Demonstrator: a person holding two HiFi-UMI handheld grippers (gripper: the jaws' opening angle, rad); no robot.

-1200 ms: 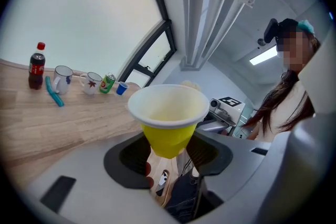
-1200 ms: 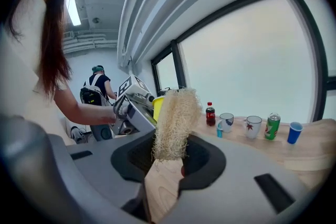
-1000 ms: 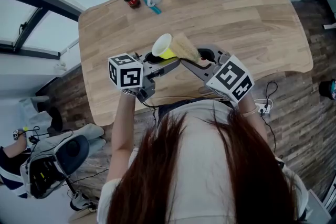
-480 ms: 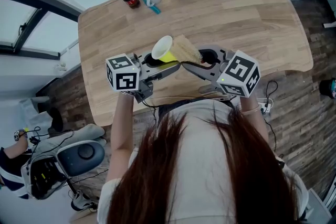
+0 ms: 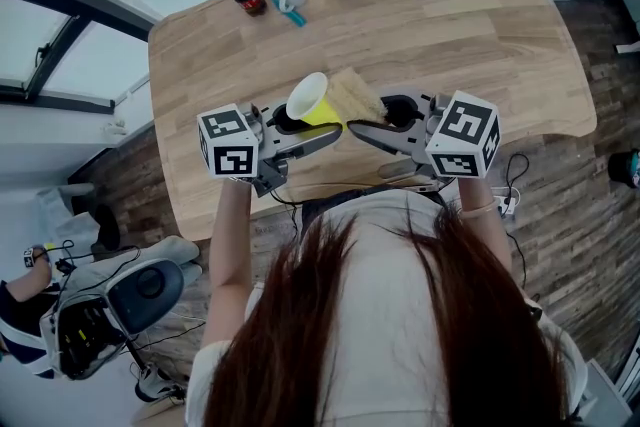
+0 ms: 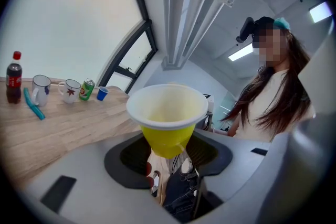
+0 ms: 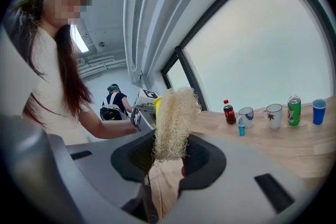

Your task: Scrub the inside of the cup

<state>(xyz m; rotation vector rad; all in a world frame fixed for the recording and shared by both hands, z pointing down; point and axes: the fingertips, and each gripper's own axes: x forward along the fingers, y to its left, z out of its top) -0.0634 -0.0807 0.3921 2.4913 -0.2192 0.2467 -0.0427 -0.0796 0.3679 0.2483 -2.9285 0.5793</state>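
Holding both parts, but no contact inside the cup. Left gripper [image 5: 292,122] pinches the yellow cup [image 5: 308,99] near its base, raised over the table's [image 5: 480,25] near edge, mouth tilted away from the person. Right gripper [image 5: 392,111] is clamped on the loofah [image 5: 353,93], which sits against the cup's outer side, not in its mouth. My read: pickup done, inserting and scrubbing left; can't tell if any scrubbing is done.

We have rolled our right gripper [image 5: 358,119] and swung its rear end rightward; our left gripper [image 5: 322,127] has drawn slightly left, the yellow cup [image 5: 307,99] dipping nearer.
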